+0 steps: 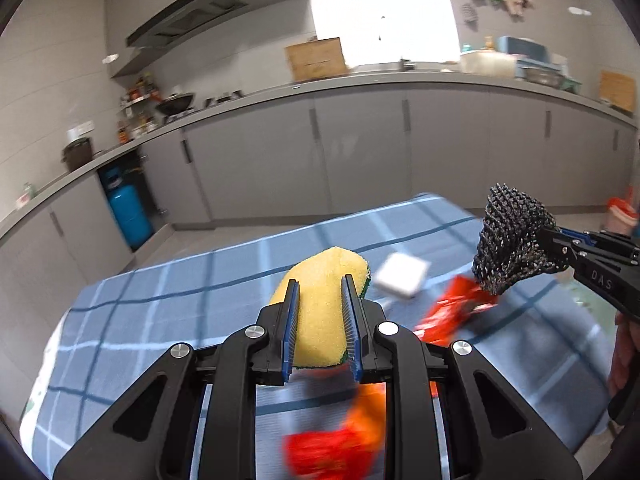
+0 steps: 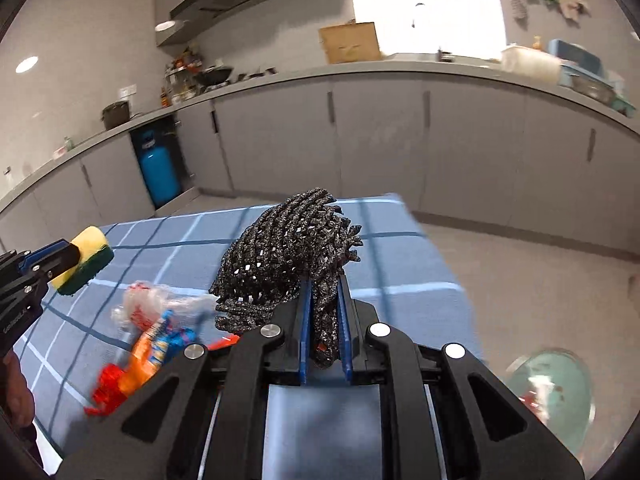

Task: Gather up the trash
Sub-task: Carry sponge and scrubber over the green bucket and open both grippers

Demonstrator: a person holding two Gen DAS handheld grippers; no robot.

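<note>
- L gripper (image 1: 320, 312): jaws clamped on yellow/green sponge (image 1: 324, 300), pinched across its width, foam bulging past the pads. Held in air above the checked tablecloth (image 1: 160, 320), not touching it.
- R gripper (image 2: 324, 320): jaws clamped on black mesh scrubber (image 2: 288, 256); a narrow fold sits btwn the pads, the rest flops fwd over the tips. Also airborne.
- Both items lifted clear, prob. so neither drags the wrappers lying below.
- Left on cloth: red snack wrapper (image 1: 452, 316), orange/red wrapper (image 2: 136, 364), crumpled clear plastic bag (image 2: 148, 300), white square block (image 1: 402, 276) – cannot tell what it is, blurred.
- Green-lined trash bin (image 2: 560, 384) on floor just off table's right edge, some scraps inside; R gripper is the nearer to it.
- Judgement: mid-task; both loads need carrying over the bin, then jaws parted. Scrubber hold is thin, could slip.
</note>
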